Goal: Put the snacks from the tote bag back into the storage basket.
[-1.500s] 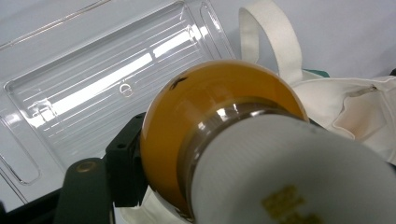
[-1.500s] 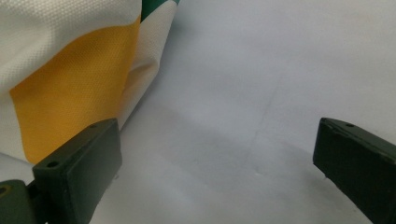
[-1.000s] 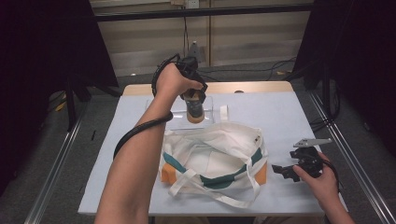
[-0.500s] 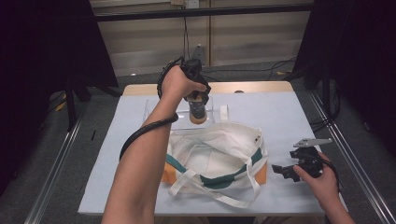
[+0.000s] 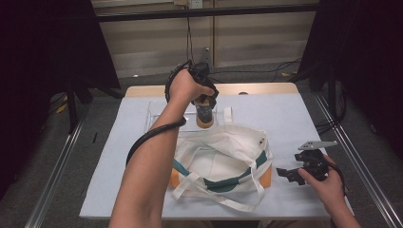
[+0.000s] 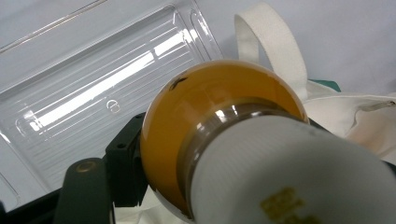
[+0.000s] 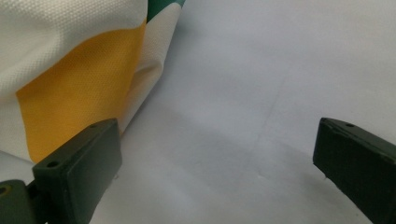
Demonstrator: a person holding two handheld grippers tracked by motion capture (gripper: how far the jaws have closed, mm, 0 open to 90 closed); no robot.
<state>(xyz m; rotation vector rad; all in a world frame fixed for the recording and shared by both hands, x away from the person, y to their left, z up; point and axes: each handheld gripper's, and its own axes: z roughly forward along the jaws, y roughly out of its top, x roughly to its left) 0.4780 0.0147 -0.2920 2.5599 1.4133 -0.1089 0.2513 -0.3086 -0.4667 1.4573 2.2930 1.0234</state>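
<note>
At four o'clock on the table (image 5: 304, 114) the right gripper (image 5: 291, 174) rests with jaws wide apart just beside the tote bag (image 5: 223, 161) at the centre, while toward twelve o'clock the left gripper (image 5: 207, 100) is clamped on a bulb (image 6: 219, 135) above the clear tray (image 5: 157, 116)

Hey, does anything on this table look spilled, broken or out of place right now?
Nothing stands out. The left gripper holds a bulb with an amber globe and white base above the clear plastic tray, intact. The cream tote bag with green and orange panels lies slumped and open. The right gripper is open beside it.
</note>
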